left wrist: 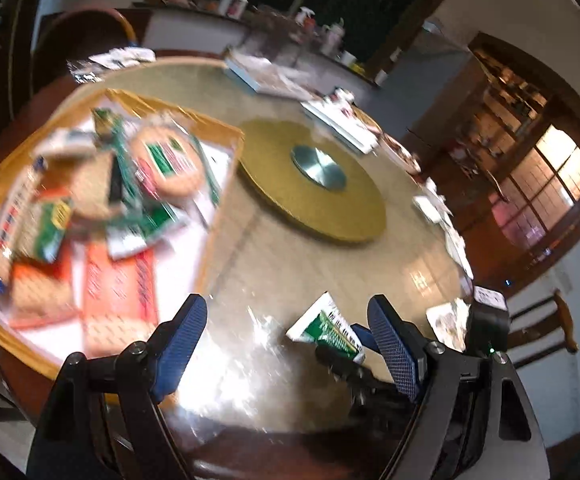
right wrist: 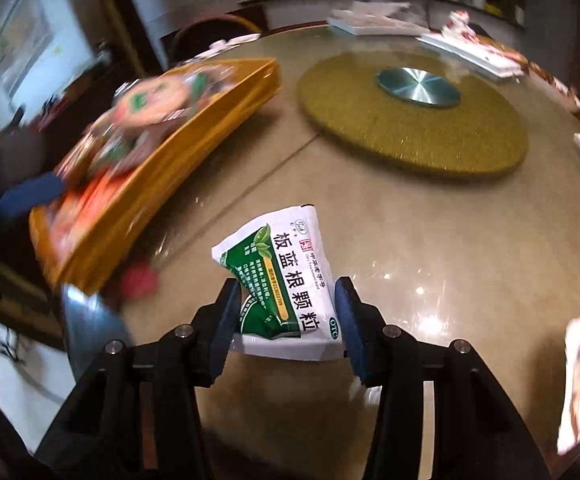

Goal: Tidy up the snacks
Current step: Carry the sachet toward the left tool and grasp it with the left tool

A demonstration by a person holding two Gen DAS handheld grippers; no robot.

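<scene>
Clamping the green-and-white sachet [right wrist: 280, 280] by its lower end, the right tool [right wrist: 286, 320] holds it above the worktop [right wrist: 429, 248]. The left tool [left wrist: 286, 344] hangs apart, empty. Slipping is the risk (slick foil, a crumpled bite) before the yellow tray [right wrist: 194, 128].

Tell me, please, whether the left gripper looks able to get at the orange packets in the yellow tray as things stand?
Probably yes. The left gripper is open and holds nothing, and the orange packets lie uncovered at the near end of the yellow tray, just beyond its left finger, with only bare table between.
</scene>
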